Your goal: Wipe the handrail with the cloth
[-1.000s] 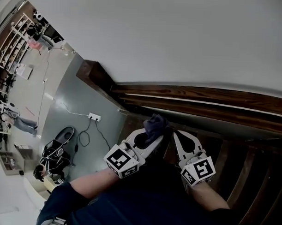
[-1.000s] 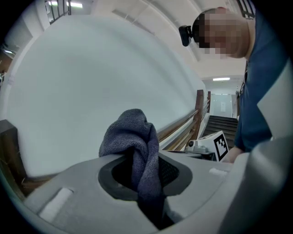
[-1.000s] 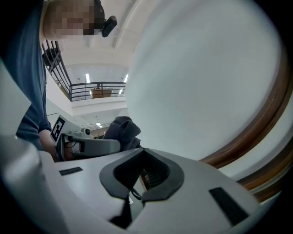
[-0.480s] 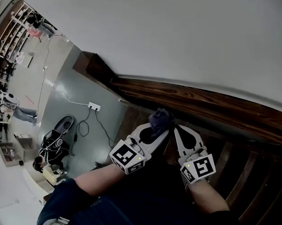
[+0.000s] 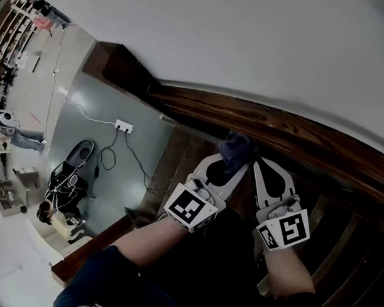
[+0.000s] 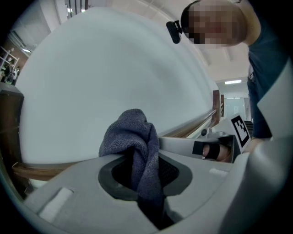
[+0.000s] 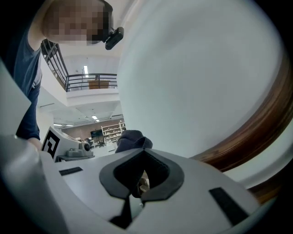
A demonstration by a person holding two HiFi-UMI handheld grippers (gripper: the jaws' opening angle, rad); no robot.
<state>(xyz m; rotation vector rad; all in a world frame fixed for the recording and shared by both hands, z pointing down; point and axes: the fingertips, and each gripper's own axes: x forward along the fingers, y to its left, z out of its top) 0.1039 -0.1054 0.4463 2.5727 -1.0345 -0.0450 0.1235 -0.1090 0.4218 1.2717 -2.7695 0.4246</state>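
The left claw (image 5: 230, 172) is clamped on the dark grey-blue cloth (image 5: 236, 149), which bunches up out of its jaws in a loose wad. In the head view the wad sits against the lower edge of the brown wooden handrail (image 5: 287, 131), about midway along the stretch that shows. Whether it actually presses on the wood I cannot tell, and the left gripper view shows it only in front of the white wall (image 5: 246, 44). The right claw (image 5: 263, 170) hangs just beside the left with its jaws together on nothing, close under the rail.

I judge the step to be bringing the cloth onto the rail, with the wiping barely begun. The next move calls for lifting the wad onto the rail's top face, pressing it flat, and dragging it along the grain towards one end.
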